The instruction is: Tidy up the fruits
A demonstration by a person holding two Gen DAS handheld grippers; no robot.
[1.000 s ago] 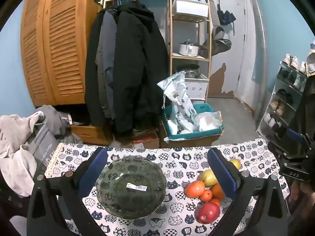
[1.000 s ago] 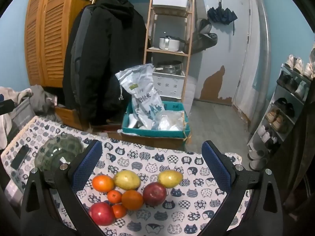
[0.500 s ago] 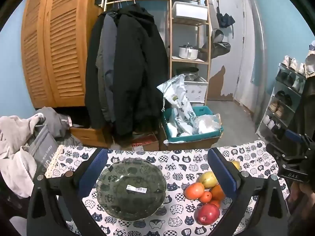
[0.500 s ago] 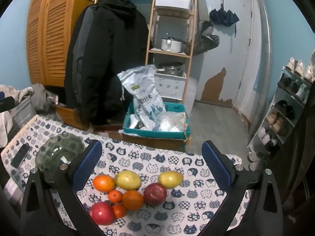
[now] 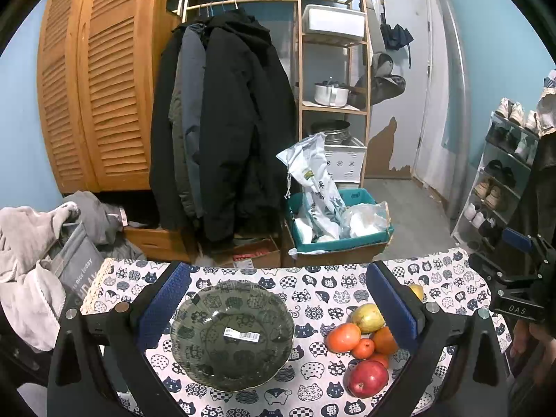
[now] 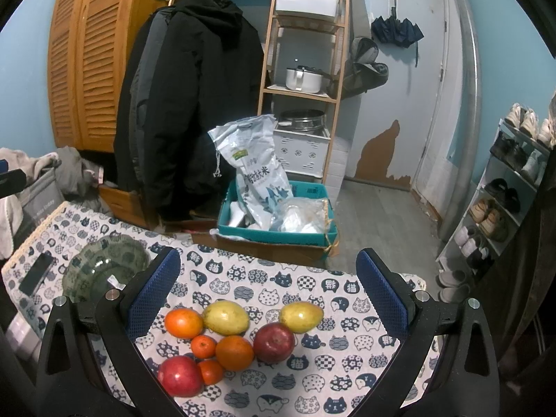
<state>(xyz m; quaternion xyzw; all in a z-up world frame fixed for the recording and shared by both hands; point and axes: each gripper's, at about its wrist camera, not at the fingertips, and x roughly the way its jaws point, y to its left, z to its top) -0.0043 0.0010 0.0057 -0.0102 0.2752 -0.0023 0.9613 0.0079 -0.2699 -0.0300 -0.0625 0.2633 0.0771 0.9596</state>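
Note:
A dark green glass bowl (image 5: pixel 232 333) with a barcode sticker sits empty on the cat-print tablecloth (image 5: pixel 312 288), between the open fingers of my left gripper (image 5: pixel 276 304). Right of it lies a cluster of fruit: a red apple (image 5: pixel 367 378), an orange (image 5: pixel 343 337), a yellow-green mango (image 5: pixel 368 318). In the right wrist view my right gripper (image 6: pixel 267 290) hovers open above the same cluster: two yellow mangoes (image 6: pixel 226 317) (image 6: pixel 301 316), two red apples (image 6: pixel 274 342) (image 6: pixel 180 375), an orange (image 6: pixel 234 352) and small tangerines (image 6: pixel 204 345). The bowl (image 6: pixel 106 266) lies at its left.
A black phone (image 6: pixel 36 278) lies on the cloth left of the bowl. Beyond the table's far edge stand a teal crate (image 5: pixel 338 232) with bags, hanging coats (image 5: pixel 226 132), a wooden shelf and a shoe rack (image 6: pixel 504 201). Laundry (image 5: pixel 31 243) is piled at the left. A person's hand (image 5: pixel 524 337) holds the other gripper.
Both wrist views have tilted or lifted slightly, so the bowl and fruit sit a little lower in frame. Nothing was grasped; the fruit and bowl have not moved.

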